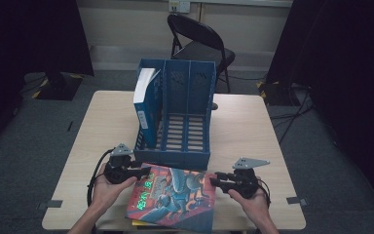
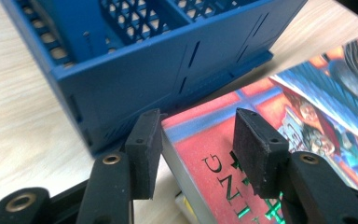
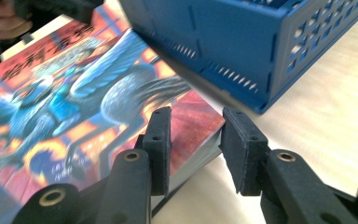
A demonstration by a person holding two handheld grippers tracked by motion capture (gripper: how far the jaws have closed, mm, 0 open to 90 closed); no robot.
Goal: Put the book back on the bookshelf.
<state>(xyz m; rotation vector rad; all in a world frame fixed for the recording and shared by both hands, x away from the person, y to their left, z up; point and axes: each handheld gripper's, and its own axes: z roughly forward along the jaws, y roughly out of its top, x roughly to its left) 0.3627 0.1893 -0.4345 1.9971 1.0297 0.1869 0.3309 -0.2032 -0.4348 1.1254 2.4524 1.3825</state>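
A thick book (image 1: pixel 173 197) with a red and blue dragon cover lies flat at the table's near edge, in front of a blue three-slot file rack (image 1: pixel 175 151). My left gripper (image 1: pixel 143 171) is at the book's left far corner. In the left gripper view the book's (image 2: pixel 214 135) corner sits between the left gripper's (image 2: pixel 198 140) pads, which stand open and apart from it. My right gripper (image 1: pixel 214 181) is at the right far corner. In the right gripper view the book's (image 3: pixel 74 107) corner lies between the right gripper's (image 3: pixel 198 140) open pads, one over the cover and one beside the pages.
A white and blue book (image 1: pixel 143 97) stands tilted in the rack's left slot; the other two slots hold nothing. A yellow item (image 1: pixel 139 224) peeks from under the dragon book. A black folding chair (image 1: pixel 199 39) stands beyond the table (image 1: pixel 253 126).
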